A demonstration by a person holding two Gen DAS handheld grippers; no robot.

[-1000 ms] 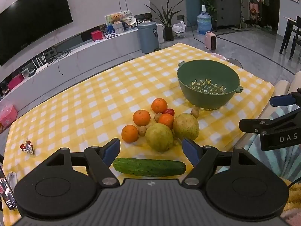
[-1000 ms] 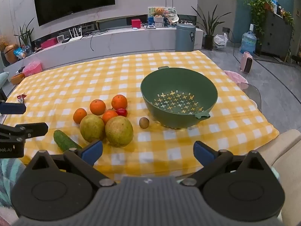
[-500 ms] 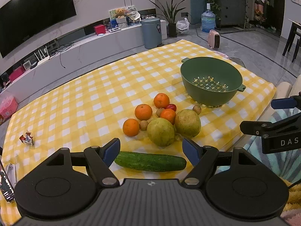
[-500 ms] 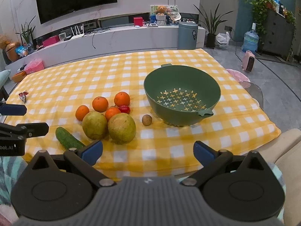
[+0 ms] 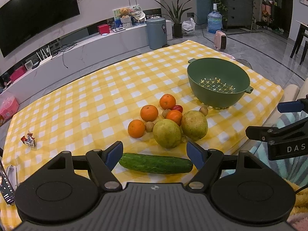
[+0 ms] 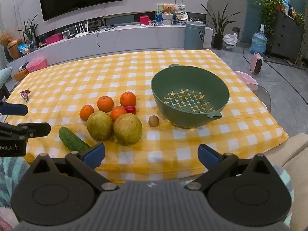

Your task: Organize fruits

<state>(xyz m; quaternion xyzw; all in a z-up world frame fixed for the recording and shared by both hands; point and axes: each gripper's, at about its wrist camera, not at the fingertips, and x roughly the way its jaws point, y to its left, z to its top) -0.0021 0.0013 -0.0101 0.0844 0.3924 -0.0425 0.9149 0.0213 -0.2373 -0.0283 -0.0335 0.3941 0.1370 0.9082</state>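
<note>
in the left wrist view the left tool point(image 5: 155, 153) hangs wide open and empty over the near table point(image 5: 77, 104) edge, the cucumber point(image 5: 156, 163) lying crosswise just beyond its tips, the fruit pile point(image 5: 167, 119) at 12 o'clock and the empty green colander point(image 5: 218, 82) at 1 o'clock. in the right wrist view the right tool point(image 6: 151, 154) is likewise spread wide with nothing in it, the two big pears point(image 6: 115, 127) at 11 o'clock, a small brown fruit point(image 6: 153, 120) between them and the colander at 12 to 1 o'clock; i'd start with an outer fruit, close gently across its middle, and lower it into the bowl rather than drop it.
</note>
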